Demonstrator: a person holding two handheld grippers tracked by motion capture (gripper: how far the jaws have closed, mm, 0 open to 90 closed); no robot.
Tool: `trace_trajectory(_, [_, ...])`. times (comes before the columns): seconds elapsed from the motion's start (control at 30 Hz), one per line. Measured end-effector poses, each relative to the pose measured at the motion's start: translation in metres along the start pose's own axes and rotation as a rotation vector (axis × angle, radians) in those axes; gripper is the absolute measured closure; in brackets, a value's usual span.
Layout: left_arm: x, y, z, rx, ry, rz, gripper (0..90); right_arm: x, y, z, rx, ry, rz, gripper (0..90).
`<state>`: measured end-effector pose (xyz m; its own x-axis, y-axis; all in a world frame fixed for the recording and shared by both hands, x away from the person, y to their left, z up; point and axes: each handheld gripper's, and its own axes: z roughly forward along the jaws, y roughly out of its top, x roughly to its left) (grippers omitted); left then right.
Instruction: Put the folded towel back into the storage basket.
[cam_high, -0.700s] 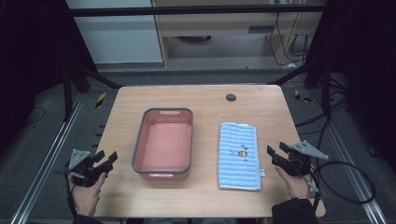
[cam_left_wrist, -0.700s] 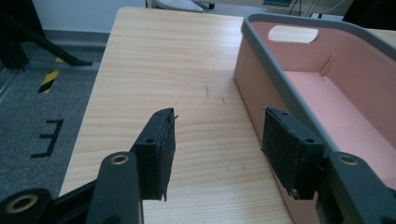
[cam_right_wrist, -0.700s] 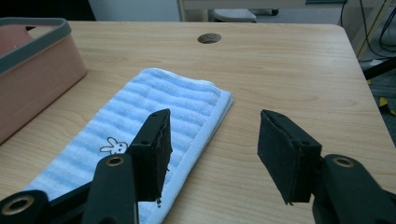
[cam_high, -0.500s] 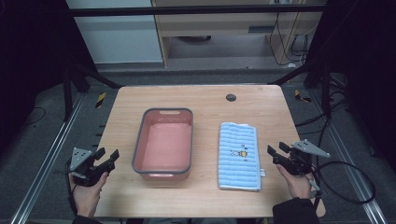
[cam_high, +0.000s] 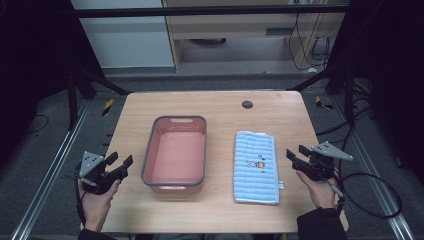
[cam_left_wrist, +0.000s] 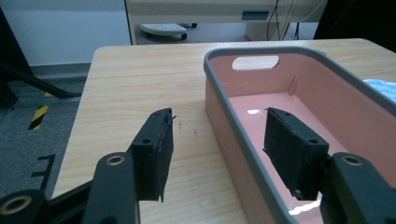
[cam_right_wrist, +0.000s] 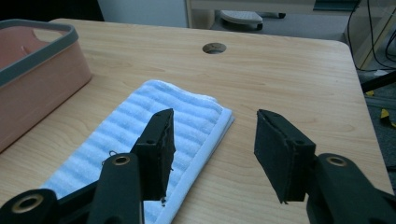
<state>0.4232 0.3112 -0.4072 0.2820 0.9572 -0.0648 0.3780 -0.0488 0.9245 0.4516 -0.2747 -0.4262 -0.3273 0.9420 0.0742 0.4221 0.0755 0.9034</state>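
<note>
A pink bin (cam_high: 176, 155) sat near the middle of the worktop (cam_high: 220, 107), with a folded blue striped towel (cam_high: 256, 166) beside it toward the right edge. The left gripper (cam_high: 120, 162) hovered at the left edge, jaws apart and empty. The right gripper (cam_high: 296, 154) hovered at the right edge beside the towel, jaws likewise spread.

1. The tub (cam_high: 176, 152) sits on the table (cam_high: 150, 107), near its middle.
2. The folded towel (cam_high: 256, 165) lies flat just right of the tub, apart from it.
3. A round hole (cam_high: 247, 104) lies behind the towel, right of the tub's far end.
</note>
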Motion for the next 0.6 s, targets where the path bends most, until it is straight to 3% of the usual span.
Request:
trace_trajectory(0.27, [-0.017, 0.020, 0.002, -0.034, -0.033, 0.021, 42.7, -0.001, 0.021, -0.004, -0.023, -0.010, -0.013, 46.2])
trace_trajectory(0.3, [-0.025, 0.025, 0.003, -0.043, -0.037, 0.040, 42.7, -0.001, 0.023, -0.004, -0.025, -0.012, -0.007, 45.8])
trace_trajectory(0.6, [-0.058, 0.041, 0.008, -0.057, -0.082, 0.078, 43.1, 0.001, 0.042, -0.003, -0.040, -0.013, -0.009, 45.5])
